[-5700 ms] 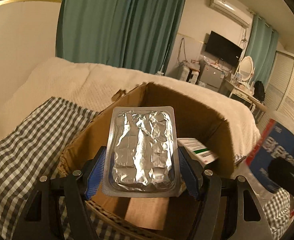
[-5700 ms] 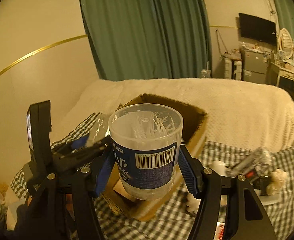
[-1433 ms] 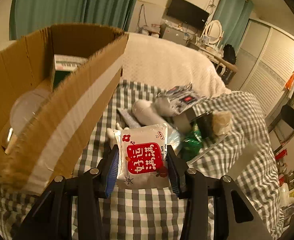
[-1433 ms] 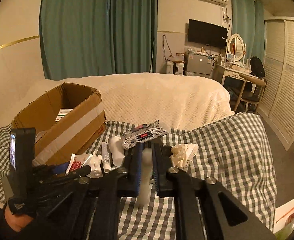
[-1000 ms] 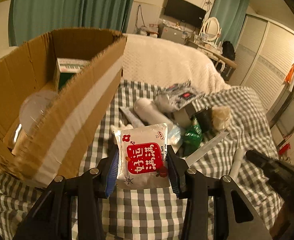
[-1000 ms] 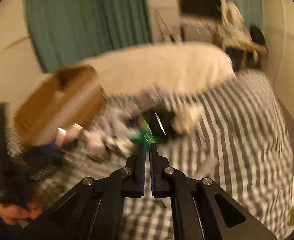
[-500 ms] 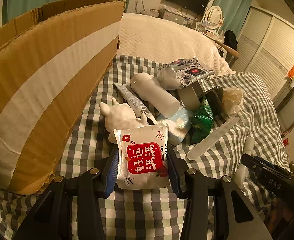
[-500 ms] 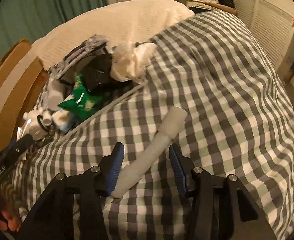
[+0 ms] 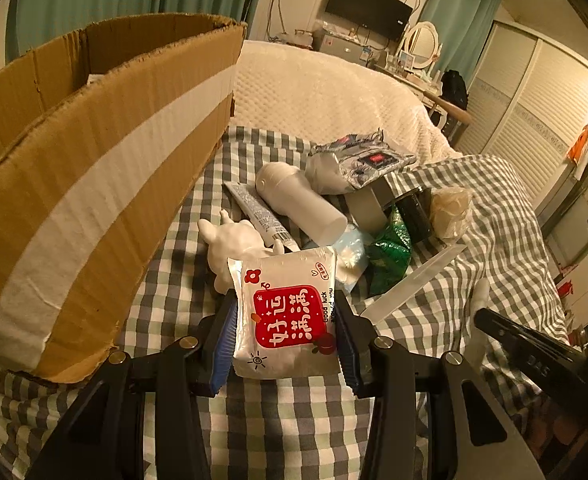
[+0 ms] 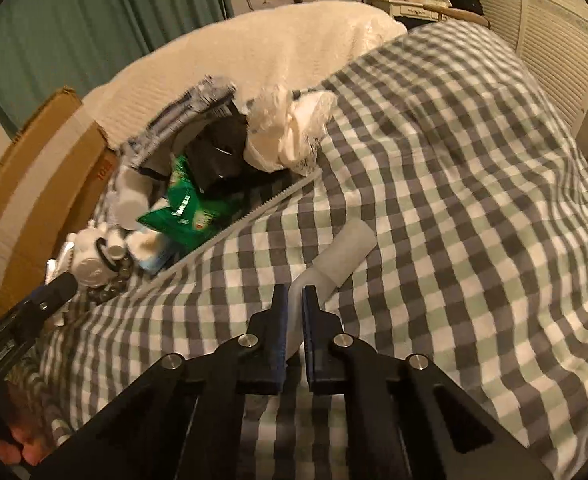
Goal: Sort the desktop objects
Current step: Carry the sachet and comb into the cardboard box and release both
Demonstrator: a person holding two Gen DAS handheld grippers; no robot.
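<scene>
Both grippers are pointing steeply down over the grey-checked bedspread (image 10: 454, 184). The left gripper (image 9: 285, 334) is clamping a white packet with a red label (image 9: 286, 312) beside the brown cardboard box (image 9: 94, 168). The right gripper (image 10: 293, 312), jaws having just been closing, is pinching a translucent white plastic tube (image 10: 342, 256) lying on the bedspread.

Right claw (image 10: 294, 300) clamped on translucent tube (image 10: 344, 252)

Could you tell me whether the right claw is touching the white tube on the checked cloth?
Touching. The right wrist view shows the right claw having just closed on the white tube, its narrow end pinched between both pads.
</scene>
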